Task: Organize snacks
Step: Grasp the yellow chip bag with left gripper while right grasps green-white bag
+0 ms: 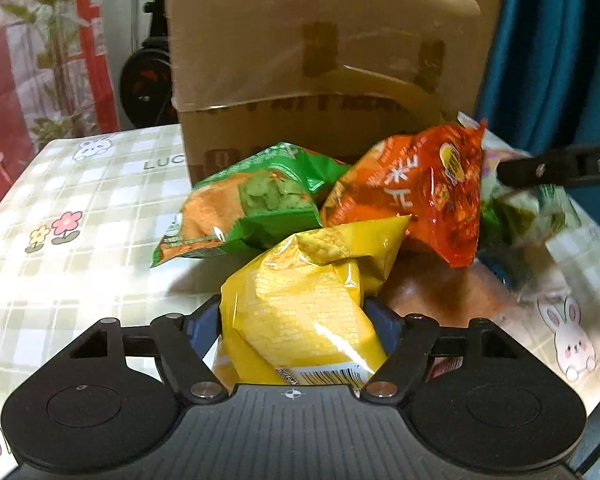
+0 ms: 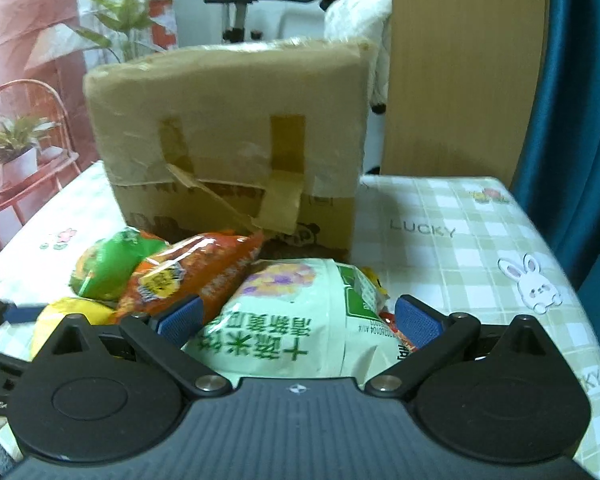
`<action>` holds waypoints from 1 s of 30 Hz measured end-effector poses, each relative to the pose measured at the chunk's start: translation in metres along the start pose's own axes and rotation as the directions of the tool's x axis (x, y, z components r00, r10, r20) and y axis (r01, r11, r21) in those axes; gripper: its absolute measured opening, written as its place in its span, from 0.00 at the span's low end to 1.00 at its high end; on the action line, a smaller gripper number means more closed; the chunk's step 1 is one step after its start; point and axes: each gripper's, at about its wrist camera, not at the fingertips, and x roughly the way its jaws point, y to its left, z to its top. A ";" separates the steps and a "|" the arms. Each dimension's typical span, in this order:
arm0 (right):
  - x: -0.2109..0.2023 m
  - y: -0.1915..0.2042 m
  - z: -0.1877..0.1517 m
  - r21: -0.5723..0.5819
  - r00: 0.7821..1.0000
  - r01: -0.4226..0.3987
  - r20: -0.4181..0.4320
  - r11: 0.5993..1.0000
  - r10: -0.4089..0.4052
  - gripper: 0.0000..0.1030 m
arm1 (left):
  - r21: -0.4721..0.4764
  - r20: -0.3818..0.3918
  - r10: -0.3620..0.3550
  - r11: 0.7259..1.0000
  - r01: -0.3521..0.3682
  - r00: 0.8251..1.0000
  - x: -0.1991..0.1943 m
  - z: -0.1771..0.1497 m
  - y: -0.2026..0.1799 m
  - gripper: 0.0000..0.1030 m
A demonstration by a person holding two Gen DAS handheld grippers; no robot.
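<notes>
A pile of snack bags lies on the checked tablecloth in front of a taped cardboard box (image 1: 320, 60). My left gripper (image 1: 296, 320) is shut on a yellow bag (image 1: 300, 304), its blue pads pressing both sides. Behind it lie a green bag (image 1: 244, 204) and an orange bag (image 1: 420, 200). My right gripper (image 2: 296, 320) straddles a pale green bag (image 2: 292, 328) with its blue pads wide at either side; whether they press the bag is unclear. The orange bag (image 2: 196, 276), green bag (image 2: 108, 268) and yellow bag (image 2: 72, 312) lie to its left. The right gripper shows at the right of the left wrist view (image 1: 556, 168).
The box (image 2: 228, 140) stands upright at the table's back middle. A teal curtain (image 2: 572, 120) hangs at the right, and a wooden panel (image 2: 460, 72) stands behind the table. Potted plants and a red rack (image 2: 20, 152) are beyond the left edge. Tablecloth (image 2: 460, 248) spreads to the right.
</notes>
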 end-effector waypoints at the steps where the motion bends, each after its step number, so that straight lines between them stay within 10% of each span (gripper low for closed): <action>1: 0.006 -0.002 0.001 0.013 1.000 -0.011 -0.019 1.000 0.011 1.00 | -0.001 -0.001 -0.002 1.000 0.002 1.000 -0.001 -0.001 0.002 0.71; 10: 0.049 -0.024 -0.011 0.100 0.990 -0.001 -0.141 0.995 0.015 0.99 | -0.025 0.017 -0.019 1.000 0.019 1.000 -0.016 -0.004 0.003 0.68; 15: 0.027 -0.026 -0.014 0.111 0.995 -0.021 -0.091 0.994 0.031 0.82 | -0.025 0.048 -0.017 1.000 0.018 0.999 -0.029 0.000 0.002 0.68; 30: -0.047 -0.051 -0.016 0.177 0.995 0.062 0.069 0.982 -0.075 0.80 | -0.053 0.163 0.004 0.999 0.005 0.987 -0.072 0.005 -0.001 0.68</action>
